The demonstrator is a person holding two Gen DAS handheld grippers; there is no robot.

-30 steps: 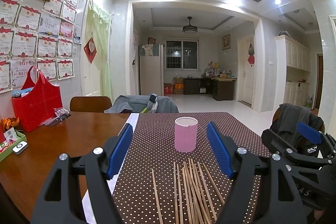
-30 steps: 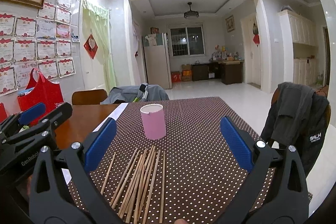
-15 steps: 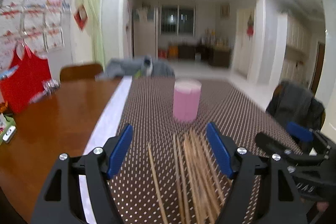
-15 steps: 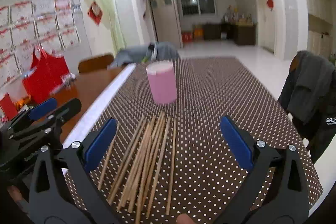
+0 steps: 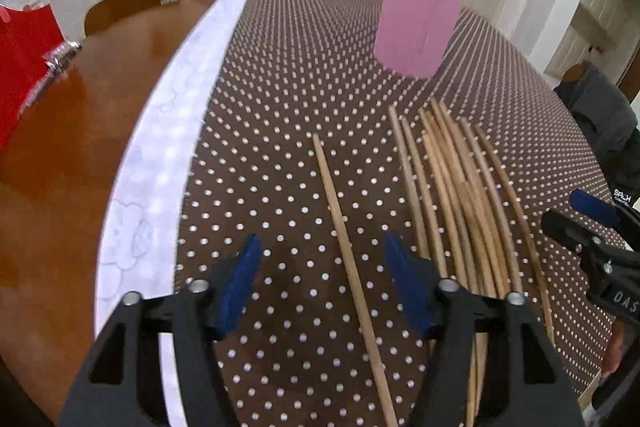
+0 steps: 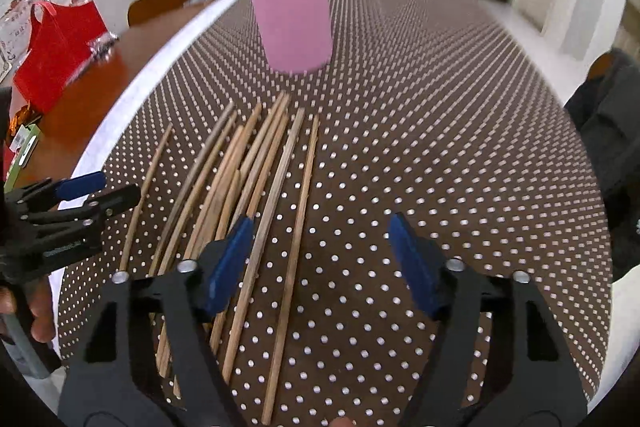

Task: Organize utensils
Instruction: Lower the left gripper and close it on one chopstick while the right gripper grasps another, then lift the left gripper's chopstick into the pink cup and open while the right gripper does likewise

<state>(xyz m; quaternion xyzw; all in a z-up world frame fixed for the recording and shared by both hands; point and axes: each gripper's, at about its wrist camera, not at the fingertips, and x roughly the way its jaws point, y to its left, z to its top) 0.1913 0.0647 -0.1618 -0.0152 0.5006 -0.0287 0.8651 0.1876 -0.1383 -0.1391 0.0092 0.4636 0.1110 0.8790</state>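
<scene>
My left gripper (image 5: pixel 322 269) hangs with jaws spread, straddling a lone chopstick (image 5: pixel 344 227) on the dotted cloth (image 5: pixel 280 107). My right gripper (image 6: pixel 320 247) — also agape — sits over the chopstick bundle (image 6: pixel 240 171), near the pink cup (image 6: pixel 294 23).

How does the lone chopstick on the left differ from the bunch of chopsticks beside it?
The lone chopstick lies apart, touching nothing; the bunch of chopsticks lies crowded and overlapping. The lone one sits between the open left gripper jaws; the bunch lies to their right. Both are wooden, flat on the dotted tablecloth.
</scene>
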